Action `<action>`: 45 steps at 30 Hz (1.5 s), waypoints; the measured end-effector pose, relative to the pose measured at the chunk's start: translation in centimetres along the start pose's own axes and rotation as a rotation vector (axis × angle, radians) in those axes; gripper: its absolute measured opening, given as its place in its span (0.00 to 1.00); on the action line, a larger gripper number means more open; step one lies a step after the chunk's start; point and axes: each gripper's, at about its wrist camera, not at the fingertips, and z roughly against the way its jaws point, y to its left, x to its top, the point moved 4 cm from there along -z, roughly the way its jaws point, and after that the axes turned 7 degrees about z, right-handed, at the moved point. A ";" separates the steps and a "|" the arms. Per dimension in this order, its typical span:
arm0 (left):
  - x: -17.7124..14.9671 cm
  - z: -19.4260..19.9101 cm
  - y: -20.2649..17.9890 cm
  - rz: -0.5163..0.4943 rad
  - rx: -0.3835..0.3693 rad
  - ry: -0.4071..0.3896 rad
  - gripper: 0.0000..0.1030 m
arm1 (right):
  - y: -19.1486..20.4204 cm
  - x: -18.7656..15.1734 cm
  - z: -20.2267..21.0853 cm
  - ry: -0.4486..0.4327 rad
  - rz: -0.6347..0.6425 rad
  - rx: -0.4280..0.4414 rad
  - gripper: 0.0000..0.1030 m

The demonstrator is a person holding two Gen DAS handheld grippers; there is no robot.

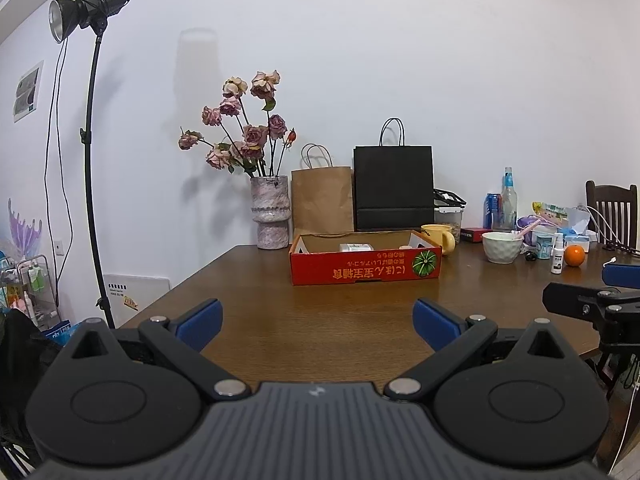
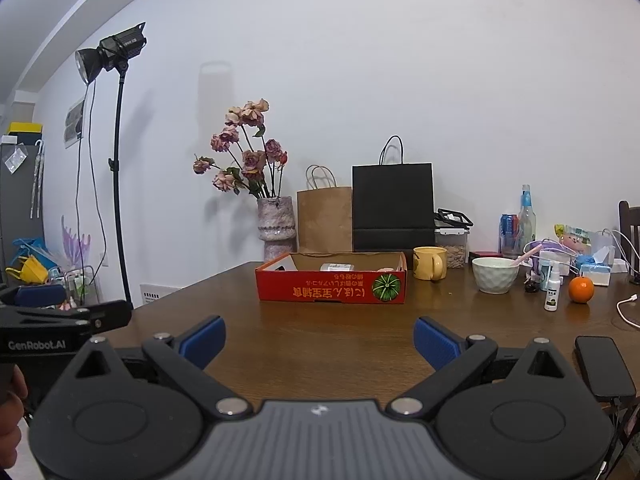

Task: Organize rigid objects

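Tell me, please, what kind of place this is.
Most likely a dining area in a home: a wooden table against a wall, a vase of dried roses, and a yellow mug and bowl among everyday clutter. A studio light suggests recording.

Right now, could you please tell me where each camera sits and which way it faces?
Left wrist: on the left gripper, low over the wooden table, facing the red box and wall; its own jaws stand open, and the right gripper's tip shows at the right edge.
Right wrist: on the right gripper, facing the same way; jaws open, left gripper at the left edge, phone to the right.
Shared: box, vase of roses, yellow mug, orange.
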 end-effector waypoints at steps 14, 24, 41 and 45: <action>-0.1 0.0 0.0 -0.002 -0.002 -0.001 1.00 | -0.2 0.0 -0.1 0.002 0.000 0.000 0.98; -0.1 0.0 0.0 -0.006 0.001 -0.002 1.00 | -0.1 -0.1 -0.1 0.005 -0.002 -0.001 0.98; 0.0 0.1 0.0 -0.008 0.007 -0.009 1.00 | -0.2 -0.1 -0.1 0.005 -0.004 -0.001 0.99; -0.1 0.1 0.0 -0.008 0.006 -0.009 1.00 | -0.1 -0.2 -0.1 0.006 -0.004 -0.002 0.99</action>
